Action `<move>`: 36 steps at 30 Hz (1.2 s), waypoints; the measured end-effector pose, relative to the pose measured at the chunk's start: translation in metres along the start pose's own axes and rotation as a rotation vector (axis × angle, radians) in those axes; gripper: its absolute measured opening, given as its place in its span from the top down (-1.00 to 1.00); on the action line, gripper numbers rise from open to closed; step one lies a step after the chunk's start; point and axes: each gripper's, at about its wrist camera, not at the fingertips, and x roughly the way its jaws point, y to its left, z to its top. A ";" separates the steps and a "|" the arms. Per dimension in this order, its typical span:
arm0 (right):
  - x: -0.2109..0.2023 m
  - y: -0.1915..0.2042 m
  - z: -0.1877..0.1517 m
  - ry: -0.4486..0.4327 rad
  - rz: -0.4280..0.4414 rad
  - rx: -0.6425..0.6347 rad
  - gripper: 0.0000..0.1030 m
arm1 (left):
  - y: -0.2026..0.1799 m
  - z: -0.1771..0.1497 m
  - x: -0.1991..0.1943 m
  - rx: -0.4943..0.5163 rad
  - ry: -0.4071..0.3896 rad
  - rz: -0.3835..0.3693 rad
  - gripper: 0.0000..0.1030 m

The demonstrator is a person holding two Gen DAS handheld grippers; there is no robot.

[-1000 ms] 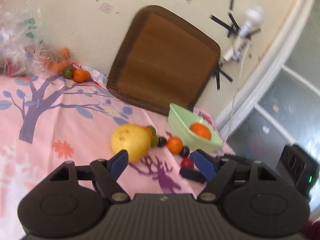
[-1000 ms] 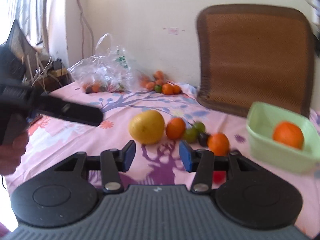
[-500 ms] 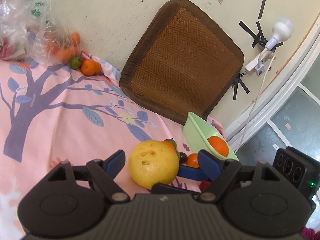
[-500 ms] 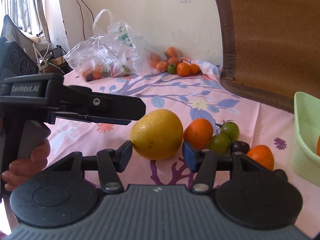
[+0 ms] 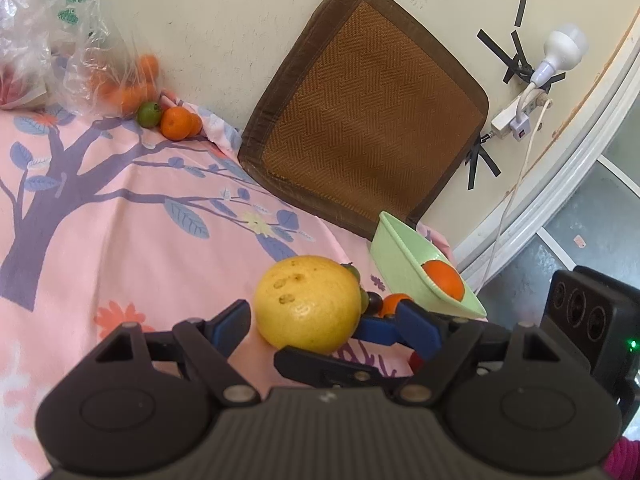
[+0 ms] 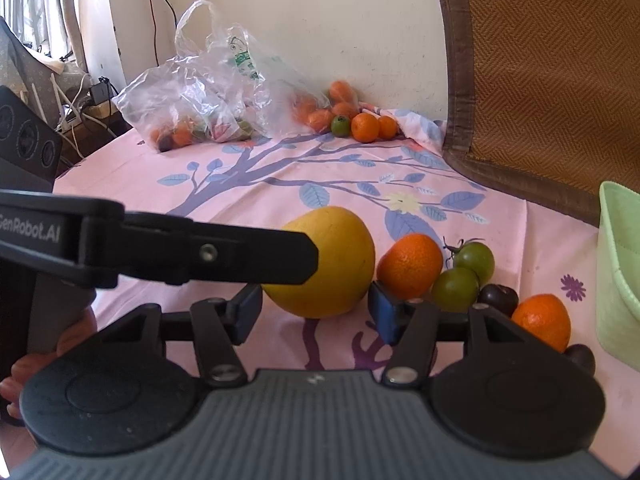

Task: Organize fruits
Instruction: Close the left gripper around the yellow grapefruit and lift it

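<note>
- Blue-padded fingers of the left gripper point(image 5: 324, 326) stand apart, with one large yellow citrus point(image 5: 308, 304) between them; contact with the pads cannot be confirmed.
- Fingers of the right gripper point(image 6: 316, 308) are likewise spread, on either side of the same yellow citrus point(image 6: 326, 262), not clamped.
- Yellow citrus position: resting on the pink tablecloth point(image 6: 248, 184), count one.
- Just right of it, in the right wrist view: one orange mandarin point(image 6: 410, 266), two green tomatoes point(image 6: 456, 288), one dark plum point(image 6: 498, 298), then a second mandarin point(image 6: 542, 320) and another dark fruit at the gripper body edge.
- Green bowl point(image 5: 404, 248) sits near the cluster's right side and holds one orange point(image 5: 444, 282).
- Clear plastic bag point(image 6: 208, 96) lies by the wall and holds several fruits; exact count cannot be determined.
- Loose pile beside the bag: several mandarins and one green fruit point(image 6: 340, 126).
- Brown woven cushion point(image 5: 368, 120) leans against the wall.
</note>
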 end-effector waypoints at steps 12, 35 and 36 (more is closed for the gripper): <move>0.009 0.006 0.000 0.012 -0.041 -0.026 -0.17 | 0.003 0.001 -0.006 -0.010 -0.021 -0.020 -0.66; -0.021 0.029 -0.014 -0.018 -0.071 -0.247 0.03 | 0.001 -0.003 -0.005 0.023 0.014 -0.041 -0.58; -0.025 0.029 -0.017 -0.024 -0.075 -0.259 0.02 | 0.000 -0.003 -0.004 0.029 0.020 -0.044 -0.50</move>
